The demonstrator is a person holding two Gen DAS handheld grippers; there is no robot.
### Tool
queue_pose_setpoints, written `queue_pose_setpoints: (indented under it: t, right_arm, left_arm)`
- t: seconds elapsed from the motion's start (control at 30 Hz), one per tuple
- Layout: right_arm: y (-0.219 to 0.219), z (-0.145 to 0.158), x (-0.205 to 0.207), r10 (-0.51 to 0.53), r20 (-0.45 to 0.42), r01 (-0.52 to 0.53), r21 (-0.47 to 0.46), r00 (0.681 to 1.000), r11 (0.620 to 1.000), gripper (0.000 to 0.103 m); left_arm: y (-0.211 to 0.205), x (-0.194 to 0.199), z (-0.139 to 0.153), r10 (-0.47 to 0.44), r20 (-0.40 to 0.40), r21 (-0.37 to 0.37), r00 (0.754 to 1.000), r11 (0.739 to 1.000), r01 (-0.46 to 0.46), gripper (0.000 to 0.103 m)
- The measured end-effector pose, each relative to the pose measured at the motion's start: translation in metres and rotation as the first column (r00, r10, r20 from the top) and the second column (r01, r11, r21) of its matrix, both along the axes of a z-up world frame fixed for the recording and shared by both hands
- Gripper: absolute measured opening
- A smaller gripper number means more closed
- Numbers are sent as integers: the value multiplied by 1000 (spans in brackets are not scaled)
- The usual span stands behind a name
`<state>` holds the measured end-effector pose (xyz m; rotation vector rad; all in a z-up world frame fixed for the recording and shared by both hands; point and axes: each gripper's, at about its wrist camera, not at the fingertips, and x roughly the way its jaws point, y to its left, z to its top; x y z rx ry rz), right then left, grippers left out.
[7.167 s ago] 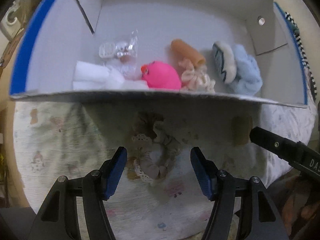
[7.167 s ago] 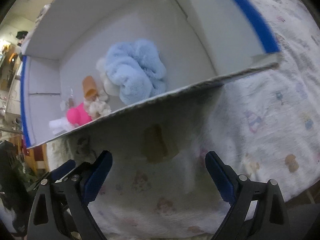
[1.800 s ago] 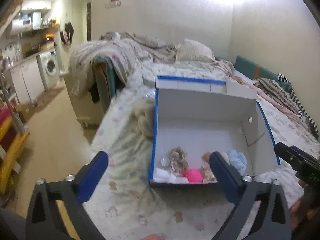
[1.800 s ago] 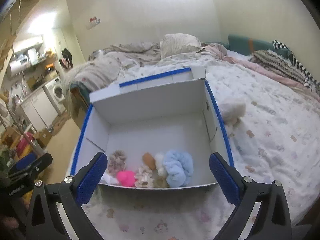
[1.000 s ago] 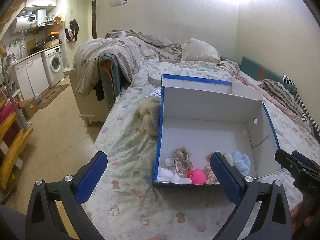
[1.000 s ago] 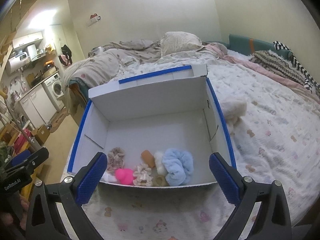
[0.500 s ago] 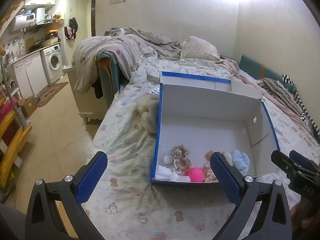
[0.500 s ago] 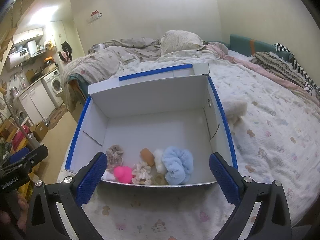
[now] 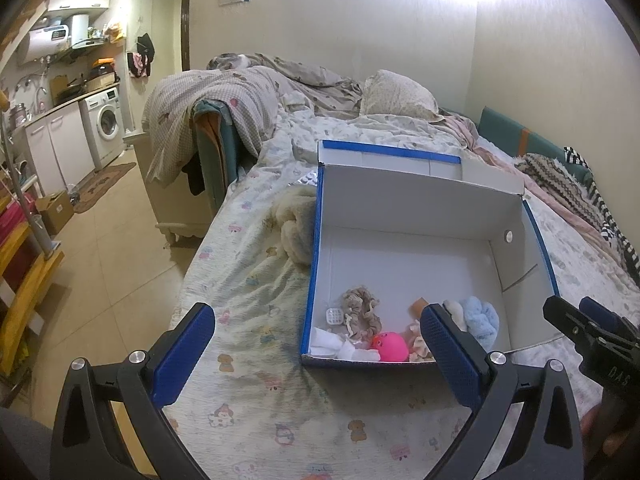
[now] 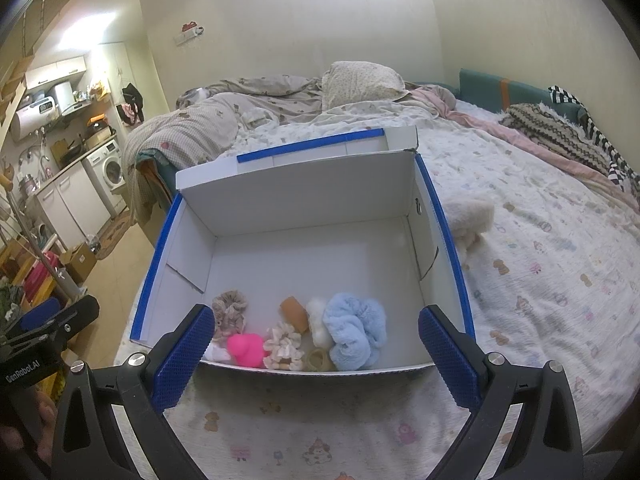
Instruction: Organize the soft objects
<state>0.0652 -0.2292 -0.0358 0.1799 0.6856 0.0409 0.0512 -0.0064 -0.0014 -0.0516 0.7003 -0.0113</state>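
A white cardboard box with blue edges lies open on the bed. Along its near wall sit a beige scrunchie, a pink squishy toy, a cream scrunchie, an orange roll, a white puff and a fluffy blue piece. My left gripper is open and held back above the bedsheet. My right gripper is open too, in front of the box, with nothing between its fingers.
A cream fluffy plush lies on the sheet beside the box. Crumpled blankets and a pillow fill the far bed. The bed edge drops to a tiled floor at left, with a washing machine beyond.
Both grippers pulled up and back from the box; the beige scrunchie that lay on the sheet in front of the box now lies inside it. Over the last second the views barely shift.
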Motion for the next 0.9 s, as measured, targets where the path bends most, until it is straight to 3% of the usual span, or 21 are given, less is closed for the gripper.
queue_pose_setpoints:
  t: [0.9]
  right_arm:
    - [0,3,0,2,7,-2,1,1000,1000,103]
  left_arm:
    - [-3,1,-12,-9,-12,5,1000,1000,9,102]
